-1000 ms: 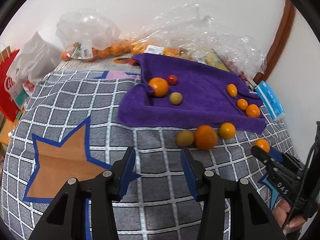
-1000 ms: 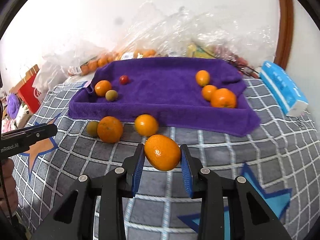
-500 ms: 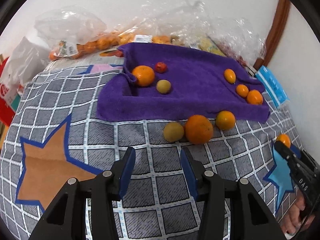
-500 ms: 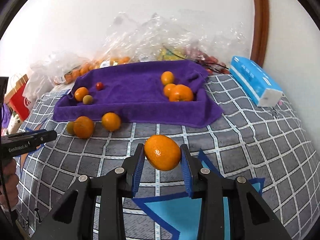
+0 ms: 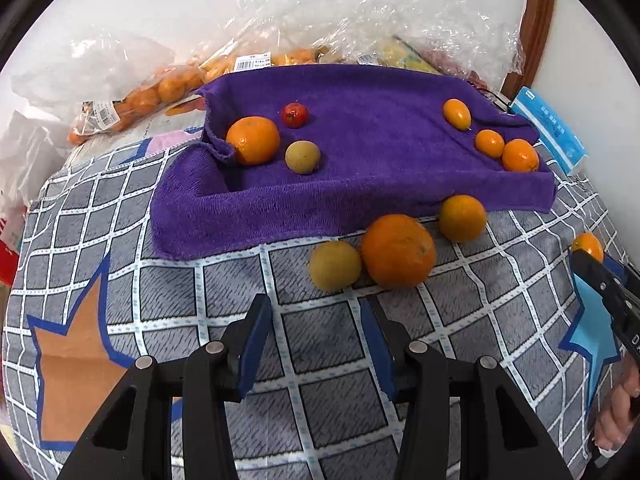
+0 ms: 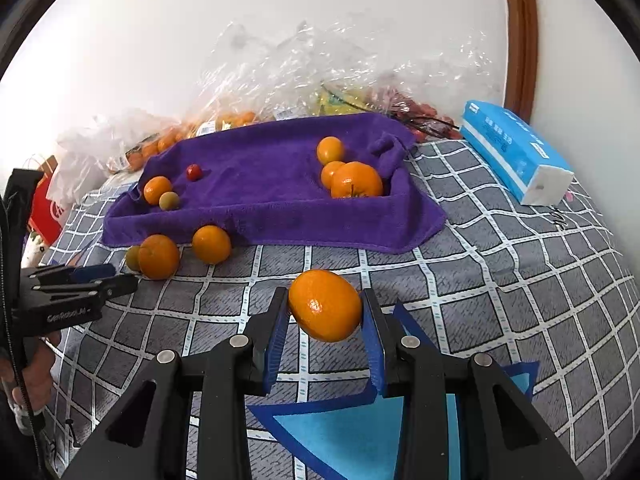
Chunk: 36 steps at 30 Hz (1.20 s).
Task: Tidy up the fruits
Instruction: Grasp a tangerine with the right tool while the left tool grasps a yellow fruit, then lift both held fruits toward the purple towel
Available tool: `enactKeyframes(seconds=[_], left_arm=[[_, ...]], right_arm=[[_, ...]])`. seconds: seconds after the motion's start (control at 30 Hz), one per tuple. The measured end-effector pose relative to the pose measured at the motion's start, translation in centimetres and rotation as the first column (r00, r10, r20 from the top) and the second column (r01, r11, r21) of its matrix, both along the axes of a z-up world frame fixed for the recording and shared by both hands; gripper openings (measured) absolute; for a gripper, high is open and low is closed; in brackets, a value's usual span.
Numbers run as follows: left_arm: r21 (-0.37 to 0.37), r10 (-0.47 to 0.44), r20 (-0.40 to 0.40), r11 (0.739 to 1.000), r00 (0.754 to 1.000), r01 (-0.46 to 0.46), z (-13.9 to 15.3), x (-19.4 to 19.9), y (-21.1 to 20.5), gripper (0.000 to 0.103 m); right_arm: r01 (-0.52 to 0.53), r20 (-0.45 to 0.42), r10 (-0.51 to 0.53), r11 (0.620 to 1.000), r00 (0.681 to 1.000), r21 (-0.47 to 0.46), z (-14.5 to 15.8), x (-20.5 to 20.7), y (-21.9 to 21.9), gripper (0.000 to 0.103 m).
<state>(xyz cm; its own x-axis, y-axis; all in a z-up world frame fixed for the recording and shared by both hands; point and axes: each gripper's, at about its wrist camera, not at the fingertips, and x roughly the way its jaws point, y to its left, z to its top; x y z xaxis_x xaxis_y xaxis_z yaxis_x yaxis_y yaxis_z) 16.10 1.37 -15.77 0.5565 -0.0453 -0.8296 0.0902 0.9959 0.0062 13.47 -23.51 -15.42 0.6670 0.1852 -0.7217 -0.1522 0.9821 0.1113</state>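
Three fruits lie loose before the purple towel (image 5: 360, 184). Right gripper (image 6: 325, 312) pinches an orange (image 6: 325, 306) above the blanket; carry it level to the towel's right cluster. Left gripper (image 5: 316, 320), jaws spread and empty, should straddle the yellow fruit (image 5: 335, 266) squarely.

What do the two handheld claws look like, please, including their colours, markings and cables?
Both the left claw and right claw have black angular frames with silver screws and flat blue pads. In the right wrist view, the left one carries white "GenRobot.AI" lettering and a black cable alongside.
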Motion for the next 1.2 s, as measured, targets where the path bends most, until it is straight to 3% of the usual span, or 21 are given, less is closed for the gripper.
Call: enactKeyframes(seconds=[0.23,0.43,0.5,0.8,1.2], left_arm=[[0.011,-0.016,0.029,1.000,0.999,0.015,-0.4,0.9,-0.4,0.044],[-0.022,-0.010,0.047,1.000,0.999,0.011,-0.4,1.7,-0.3,0.042],[-0.042,-0.030,0.051,0.999,0.998,0.033,-0.4,1.7,-0.4,0.026],[-0.056,-0.045,0.074,0.997,0.996,0.049,0.3,0.4,-0.5,0.026],[-0.124,0.031,0.103,0.992,0.994,-0.018,2.8,-3.8,1.4,0.026]], right_arm=[[-0.012,-0.006,0.012,1.000,1.000,0.013,-0.2,-0.1,0.1,0.035],[-0.010,-0.017,0.010,1.000,1.000,0.015,-0.1,0.0,0.0,0.035],[-0.009,-0.015,0.009,1.000,1.000,0.009,0.0,0.0,-0.1,0.035],[0.000,-0.022,0.001,1.000,1.000,0.023,0.7,-0.4,0.1,0.035],[-0.022,0.004,0.022,0.999,1.000,0.024,2.7,-1.7,1.9,0.035]])
